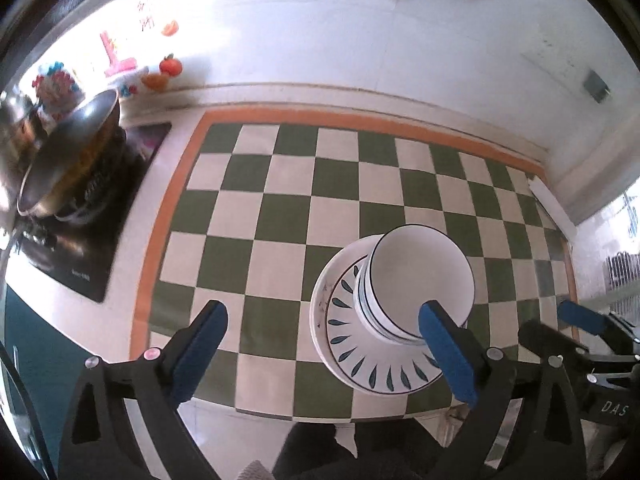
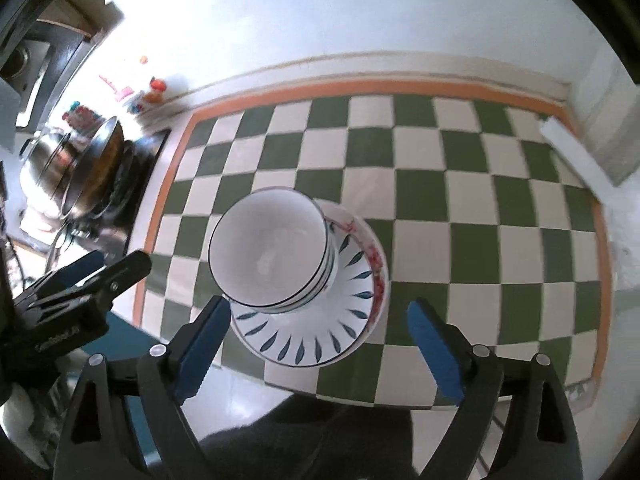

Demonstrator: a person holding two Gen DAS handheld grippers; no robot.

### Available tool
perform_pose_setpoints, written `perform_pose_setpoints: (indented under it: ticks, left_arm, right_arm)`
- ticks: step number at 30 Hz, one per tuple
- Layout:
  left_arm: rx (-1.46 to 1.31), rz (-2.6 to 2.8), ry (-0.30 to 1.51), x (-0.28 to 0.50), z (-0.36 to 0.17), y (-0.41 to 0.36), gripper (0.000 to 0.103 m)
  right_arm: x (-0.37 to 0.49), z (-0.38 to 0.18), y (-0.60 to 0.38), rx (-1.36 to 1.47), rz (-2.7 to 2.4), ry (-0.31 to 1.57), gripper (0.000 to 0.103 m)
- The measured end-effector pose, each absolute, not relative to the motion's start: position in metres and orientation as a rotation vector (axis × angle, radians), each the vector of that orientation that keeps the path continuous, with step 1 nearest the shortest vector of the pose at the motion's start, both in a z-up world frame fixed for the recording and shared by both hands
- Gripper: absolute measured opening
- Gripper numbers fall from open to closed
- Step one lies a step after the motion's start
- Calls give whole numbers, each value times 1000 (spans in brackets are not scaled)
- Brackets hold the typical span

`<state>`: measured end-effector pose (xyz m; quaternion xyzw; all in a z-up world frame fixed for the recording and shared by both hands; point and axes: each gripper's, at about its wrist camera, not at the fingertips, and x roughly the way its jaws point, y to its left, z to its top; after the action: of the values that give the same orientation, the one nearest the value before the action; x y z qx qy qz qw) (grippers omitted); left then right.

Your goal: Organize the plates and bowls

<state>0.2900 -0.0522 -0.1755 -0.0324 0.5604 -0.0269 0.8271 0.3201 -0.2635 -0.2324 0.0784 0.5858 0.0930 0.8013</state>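
Note:
A stack of white bowls with dark rims point(image 1: 420, 276) stands on stacked plates: a plate with blue leaf marks point(image 1: 360, 352) over a plate with red flower marks point(image 1: 322, 300), near the front edge of the green-and-white checked mat point(image 1: 280, 184). The stack also shows in the right wrist view: bowls point(image 2: 268, 252), leaf plate point(image 2: 312, 340), red-flowered plate point(image 2: 378, 268). My left gripper point(image 1: 322, 340) is open and empty, above and left of the stack. My right gripper point(image 2: 320, 340) is open and empty, above the stack's near side; it shows in the left wrist view point(image 1: 560, 328).
A stove point(image 1: 80, 216) with a steel pan point(image 1: 68, 152) and a pot point(image 2: 44, 160) stands left of the mat. Colourful small items point(image 1: 164, 68) sit by the back wall. A white strip point(image 2: 576, 152) lies at the mat's far right corner.

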Motion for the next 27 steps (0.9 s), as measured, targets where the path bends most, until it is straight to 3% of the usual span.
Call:
perform_pose_setpoints:
  ticks: [11, 27]
  left_arm:
    - [-22, -106, 1076, 233, -122, -49, 98]
    - [-31, -51, 868, 80, -21, -48, 98]
  right_arm:
    - [254, -173, -255, 203, 90, 1106, 95]
    - [74, -58, -252, 118, 80, 863, 95]
